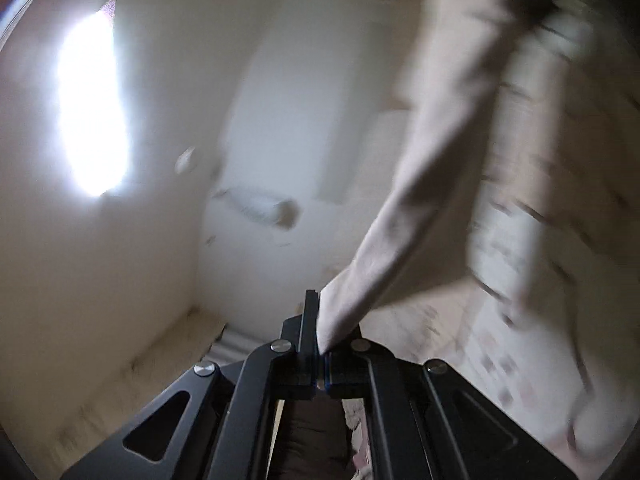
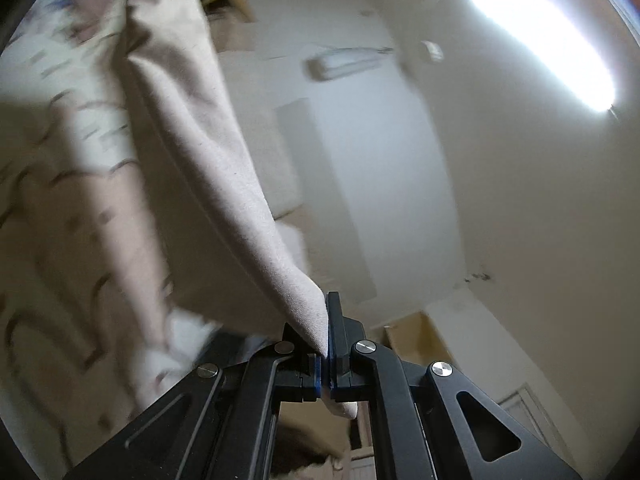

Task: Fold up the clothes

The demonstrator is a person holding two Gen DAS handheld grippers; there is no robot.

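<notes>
A: Both cameras are tipped up toward the ceiling, and the beige garment (image 2: 192, 168) hangs between the two tools. The right gripper (image 2: 325, 330) has its jaws clenched on one corner of the cloth, with a little tab of fabric poking out below the pads.

B: Same on the other side. The left gripper (image 1: 318, 332) is clamped tight on its own corner, and the garment (image 1: 440, 160) rises up and away to the right of that view. It's held aloft, off any surface I can see.

A: Why so high? My read: corners pinched and raised so gravity pulls the body of the cloth straight, shaking the wrinkles out before a fold line is chosen.

B: Makes sense. Notice the patterned fabric (image 2: 60, 200) behind the plain beige. Whether that's an inner face of the same garment or something behind it, I can't tell; it's badly blurred.

A: Agreed, the smear suggests motion. Above, the ceiling light (image 2: 540, 36) glares out, and a wall-mounted unit (image 2: 348, 62) sits near the corner.

B: Grips look thin, just the edge of each corner. A judgement only, but a hard snap could pull the cloth free.

A: So the fold itself isn't begun; this looks like the spread-and-straighten stage.
</notes>
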